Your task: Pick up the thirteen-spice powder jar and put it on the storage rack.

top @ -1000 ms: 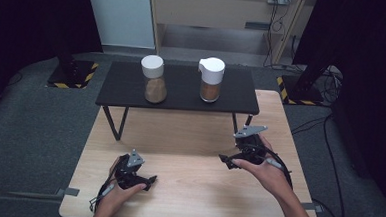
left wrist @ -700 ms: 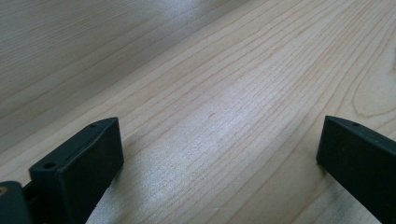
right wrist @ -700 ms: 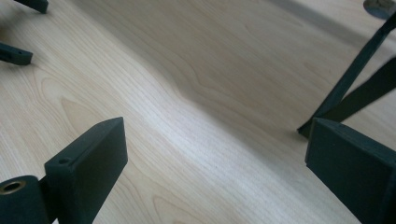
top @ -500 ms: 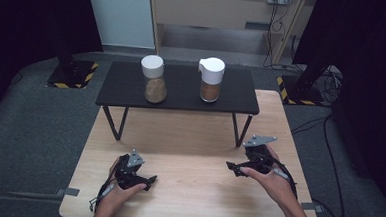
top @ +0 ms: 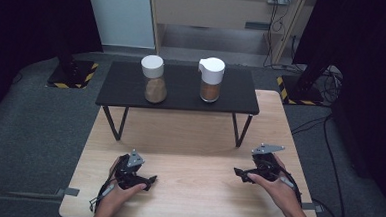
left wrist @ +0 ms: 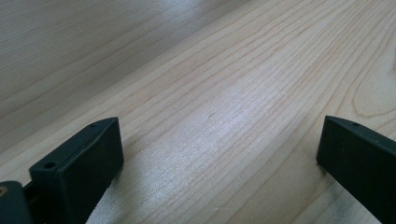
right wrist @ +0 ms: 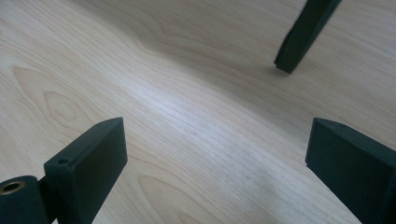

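Jars, two of them with white lids, stand side by side on the low black shelf (top: pixel 231 103) at the far end of the wooden counter (top: pixel 193 158): the rounder left jar (top: pixel 154 80) and the straight-sided right jar (top: pixel 211 80), both holding brown contents. Both are well apart from the hands. Near the front edge, the left tongs (top: pixel 147 180) rest low over bare wood, jaws spread wide with nothing between them. The right tongs (top: pixel 239 173) hover close over the wood too, likewise released and empty, with one shelf leg (right wrist: pixel 303 32) standing just ahead of them.
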